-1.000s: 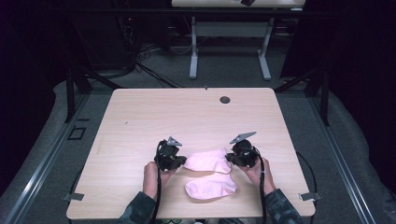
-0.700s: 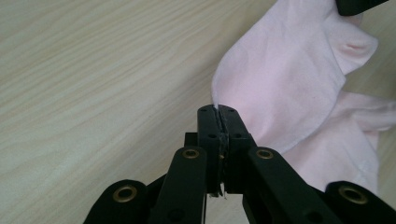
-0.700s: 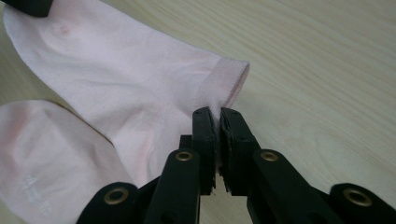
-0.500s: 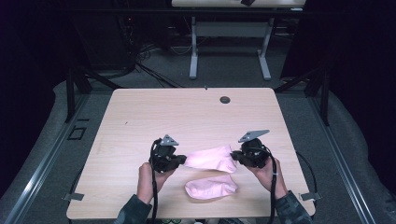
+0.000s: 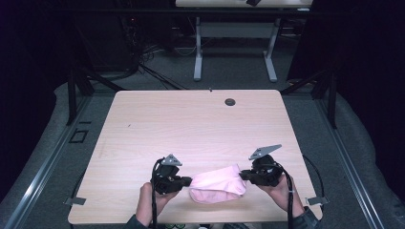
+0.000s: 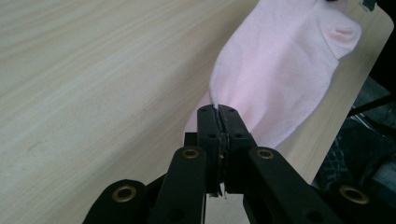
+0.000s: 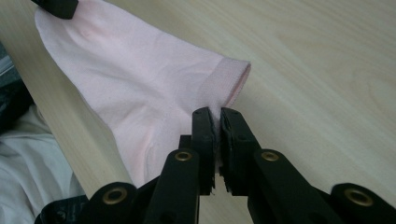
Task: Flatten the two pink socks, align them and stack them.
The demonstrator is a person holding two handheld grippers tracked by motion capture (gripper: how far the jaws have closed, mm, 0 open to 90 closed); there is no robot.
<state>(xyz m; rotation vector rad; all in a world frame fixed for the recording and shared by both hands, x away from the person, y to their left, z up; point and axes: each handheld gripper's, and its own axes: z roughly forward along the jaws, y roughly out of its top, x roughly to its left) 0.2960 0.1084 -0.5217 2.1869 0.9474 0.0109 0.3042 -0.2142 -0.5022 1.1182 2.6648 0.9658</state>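
We note the tabletop [image 5: 200, 124] first: a pale wood slab, bare across its far and middle reaches, with a small dark grommet [image 5: 230, 101] near the far edge. All the action sits close to the near edge, with open room beyond it for any outward move.

The pink sock [image 5: 218, 183] is stretched between the two tools, its long axis running left to right, roughly parallel to the near edge. It seems to sag onto something pink below it; we cannot tell from above whether a second sock lies underneath or just its own slack.

The left tool [image 5: 187, 181] is clenched on the sock's left end; in the left gripper view the jaws are pressed together with a thin edge of fabric caught between them, and the sock runs away toward the table's edge. The right tool [image 5: 243, 174] grips the opposite end; in the right gripper view its jaws pinch cloth just below the ribbed cuff [image 7: 232, 79].

We judge each hand equally near its own end, so the coming move turns on keeping that left-right line taut. The near edge is tight; drift toward us risks dragging the sock off.
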